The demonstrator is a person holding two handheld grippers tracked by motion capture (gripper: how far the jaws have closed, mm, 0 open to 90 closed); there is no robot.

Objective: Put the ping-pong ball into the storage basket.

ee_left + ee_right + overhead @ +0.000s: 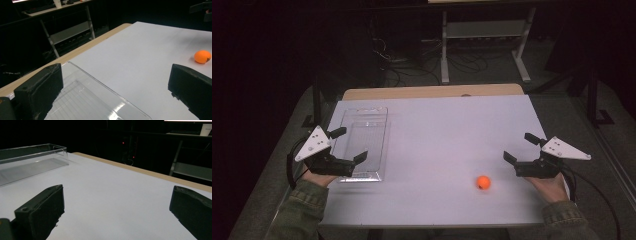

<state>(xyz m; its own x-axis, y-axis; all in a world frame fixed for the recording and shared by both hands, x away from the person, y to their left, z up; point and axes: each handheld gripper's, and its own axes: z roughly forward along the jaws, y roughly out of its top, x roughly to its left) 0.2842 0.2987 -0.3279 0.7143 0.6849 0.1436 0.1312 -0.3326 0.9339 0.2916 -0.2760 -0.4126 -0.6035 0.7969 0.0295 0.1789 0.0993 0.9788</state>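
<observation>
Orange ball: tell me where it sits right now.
In the high view the orange ball lies on the white table, front right, just left of the right gripper and far from the clear tray.

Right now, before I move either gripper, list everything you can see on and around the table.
ball: 1, orange, near right part of the table, closer to the right gripper, touching nothing.
clear tray: 1, transparent plastic, left side of the table, long side running away from the person, looks empty.
table: 1, white top with a tan wooden strip along the far edge.
shelf frame: 1, light grey, on the floor beyond the table, with cables beside it.
left gripper: 1, black with a grey plate, jaws open over the tray's near left corner.
right gripper: 1, black with a grey plate, jaws open, near right edge.
sleeves: 2, olive green, bottom corners.
</observation>
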